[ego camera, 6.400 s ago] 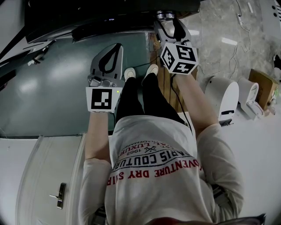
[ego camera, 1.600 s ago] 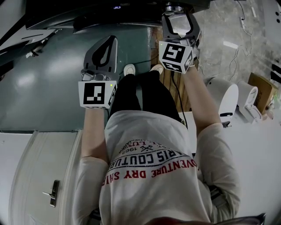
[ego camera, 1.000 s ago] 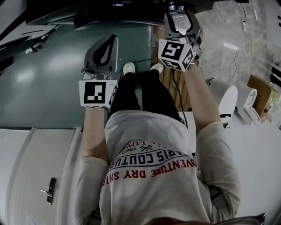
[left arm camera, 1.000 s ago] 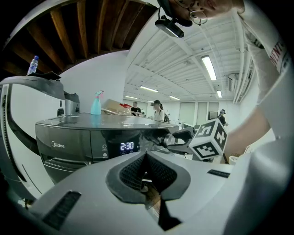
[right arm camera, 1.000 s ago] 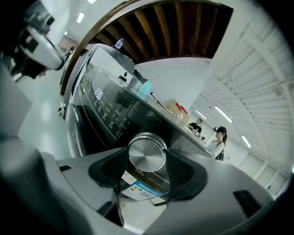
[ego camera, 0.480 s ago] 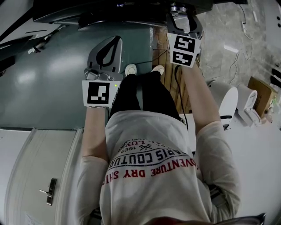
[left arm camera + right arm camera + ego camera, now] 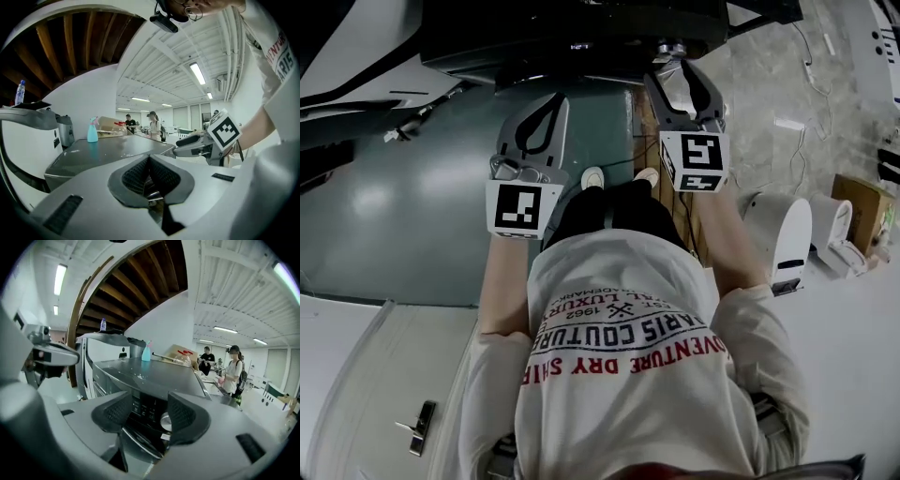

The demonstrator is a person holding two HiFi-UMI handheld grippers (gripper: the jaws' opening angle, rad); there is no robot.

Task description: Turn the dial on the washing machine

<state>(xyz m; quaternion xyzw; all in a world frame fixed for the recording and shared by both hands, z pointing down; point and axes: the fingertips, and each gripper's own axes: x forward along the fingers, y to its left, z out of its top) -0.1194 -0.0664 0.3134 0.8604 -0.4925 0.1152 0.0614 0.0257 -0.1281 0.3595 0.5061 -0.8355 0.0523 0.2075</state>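
The dark washing machine (image 7: 572,33) fills the top of the head view. Its silver dial (image 7: 165,422) sits on the black control panel (image 7: 143,408). In the right gripper view the dial shows in the gap between the pads, close to the right pad (image 7: 183,416), a little beyond the tips. My right gripper (image 7: 675,67) points at that spot and its jaws are closing, with neither pad pressing on the dial. My left gripper (image 7: 551,101) hangs in front of the machine to the left, pads (image 7: 140,171) together and nothing between them.
A blue spray bottle (image 7: 146,352) stands on the machine's grey top (image 7: 140,369). White appliances (image 7: 778,225) and a cardboard box (image 7: 861,202) sit on the floor at the right. A white door with a handle (image 7: 417,427) is at lower left. People stand far off (image 7: 232,369).
The right gripper's marker cube has rolled from tilted to square-on at the dial. The whole scene has slid lower in the head view. The left gripper has stayed shut in the same place.
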